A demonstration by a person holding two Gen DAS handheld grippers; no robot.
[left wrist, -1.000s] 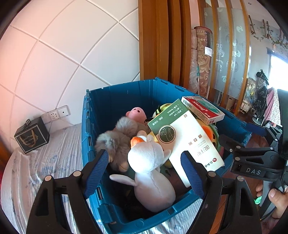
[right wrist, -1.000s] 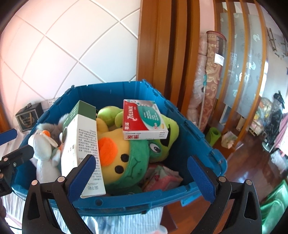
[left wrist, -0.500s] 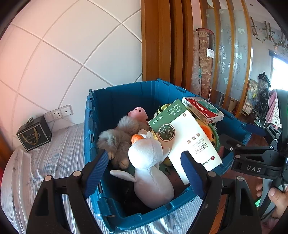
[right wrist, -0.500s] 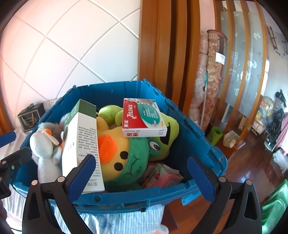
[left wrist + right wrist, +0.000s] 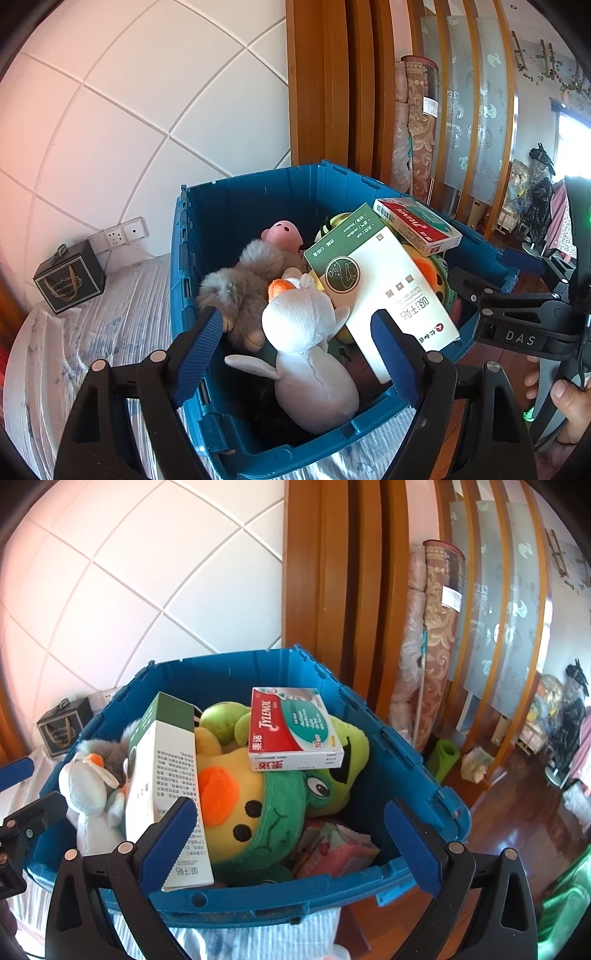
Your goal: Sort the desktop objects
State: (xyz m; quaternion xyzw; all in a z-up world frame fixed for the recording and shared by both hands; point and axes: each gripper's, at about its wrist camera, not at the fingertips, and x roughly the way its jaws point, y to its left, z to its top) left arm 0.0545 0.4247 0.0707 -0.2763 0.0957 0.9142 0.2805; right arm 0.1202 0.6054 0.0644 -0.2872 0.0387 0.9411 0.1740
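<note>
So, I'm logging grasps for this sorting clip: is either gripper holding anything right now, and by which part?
Nothing is held. The left gripper and right gripper both stand open before the blue bin, with nothing gripped.

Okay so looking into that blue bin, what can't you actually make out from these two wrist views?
- Blue bin floor: both views, covered by the toys and boxes.
- Yellow plush body: right wrist view, behind the white-and-green box; left wrist view shows only slivers.
- Pink packet: right wrist view, mostly under the plush; contents unclear.
- Red medicine box small print: too small.
</note>
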